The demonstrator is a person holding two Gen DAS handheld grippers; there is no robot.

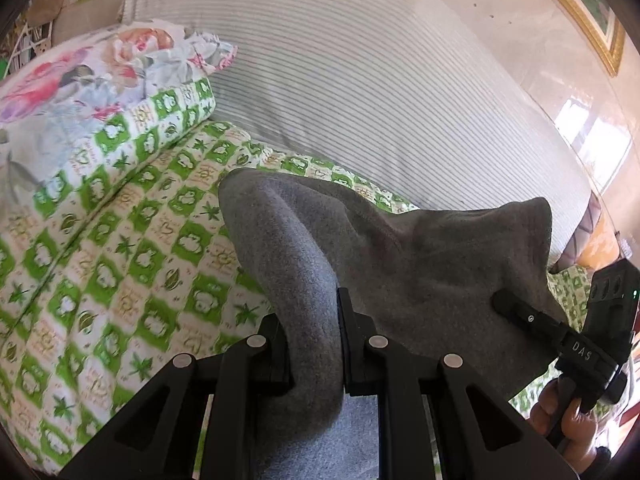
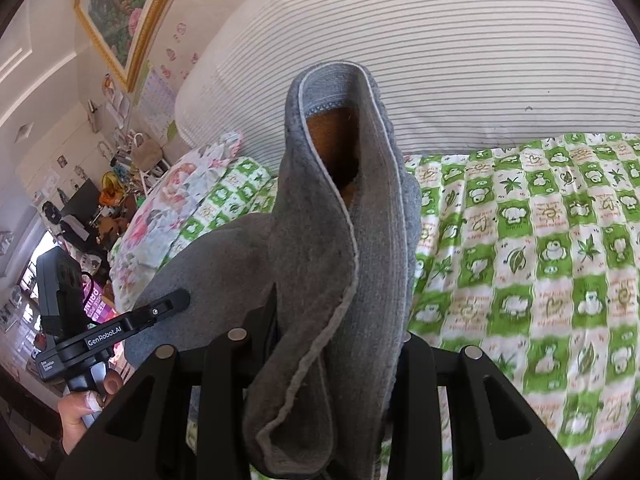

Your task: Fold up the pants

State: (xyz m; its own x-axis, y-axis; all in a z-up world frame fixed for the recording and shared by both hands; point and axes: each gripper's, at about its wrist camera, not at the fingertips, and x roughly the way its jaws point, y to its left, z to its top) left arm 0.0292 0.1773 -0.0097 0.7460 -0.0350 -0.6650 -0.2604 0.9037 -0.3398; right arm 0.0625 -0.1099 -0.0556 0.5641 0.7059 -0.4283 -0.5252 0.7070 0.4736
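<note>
Grey fleece pants (image 1: 400, 264) are held up above a green-and-white patterned bedsheet (image 1: 120, 248). My left gripper (image 1: 314, 344) is shut on a thick fold of the grey cloth, which bulges up between its fingers. At the right edge of the left wrist view the right gripper (image 1: 516, 312) clamps another part of the same cloth. In the right wrist view my right gripper (image 2: 340, 344) is shut on a bunched hem of the pants (image 2: 344, 220), whose orange lining shows at the top. The left gripper (image 2: 160, 308) bites the cloth at the left there.
A striped white cushion (image 1: 360, 80) stands behind the sheet. A floral pillow (image 1: 100, 72) lies on a folded green-patterned quilt (image 1: 160, 120) at the left. A gold-framed picture (image 2: 120, 12) hangs on the wall; cluttered shelves (image 2: 100, 184) are far left. A hand (image 2: 80, 412) holds the left gripper's handle.
</note>
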